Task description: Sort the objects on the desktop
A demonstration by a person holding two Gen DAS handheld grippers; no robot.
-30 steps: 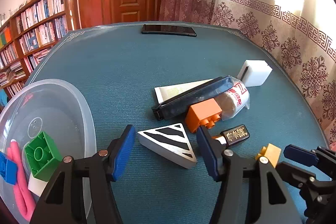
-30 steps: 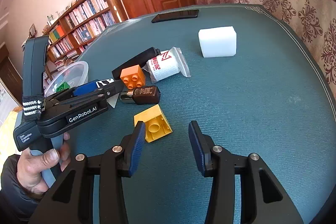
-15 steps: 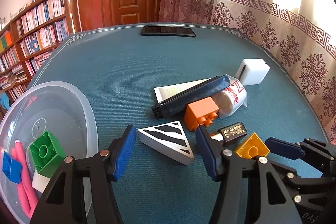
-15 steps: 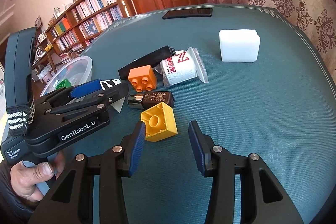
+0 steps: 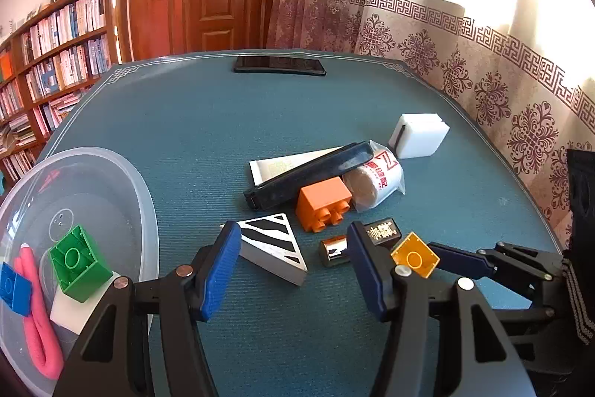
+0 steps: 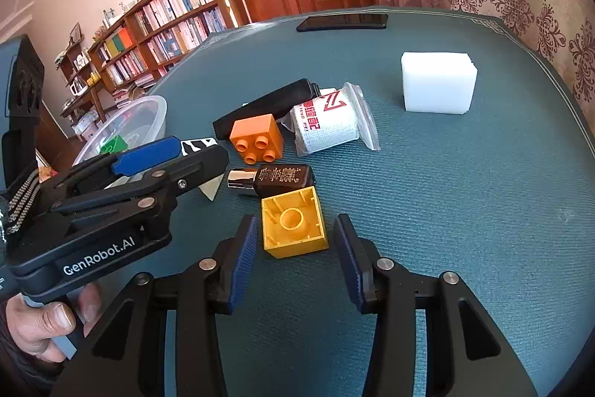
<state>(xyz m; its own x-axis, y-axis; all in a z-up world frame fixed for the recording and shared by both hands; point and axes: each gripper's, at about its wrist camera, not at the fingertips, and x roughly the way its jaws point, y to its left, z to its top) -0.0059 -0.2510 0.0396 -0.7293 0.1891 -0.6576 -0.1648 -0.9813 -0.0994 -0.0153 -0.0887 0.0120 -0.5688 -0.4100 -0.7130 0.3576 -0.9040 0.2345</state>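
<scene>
The right hand-held gripper (image 6: 295,252) is spread around the yellow block (image 6: 293,223); the left hand-held gripper (image 5: 290,266), spread, sits just beyond the block by the striped wedge (image 5: 273,242).

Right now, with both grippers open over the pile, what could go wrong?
1. The open right gripper straddles the hollow yellow plastic brick, which touches the dark brown bottle with a chrome cap; closing may nudge the bottle into rolling.
2. The open left gripper frames the black-and-white striped triangular block, whose slanted sides may slip from flat pads.
3. The grippers sit close and could collide.
</scene>
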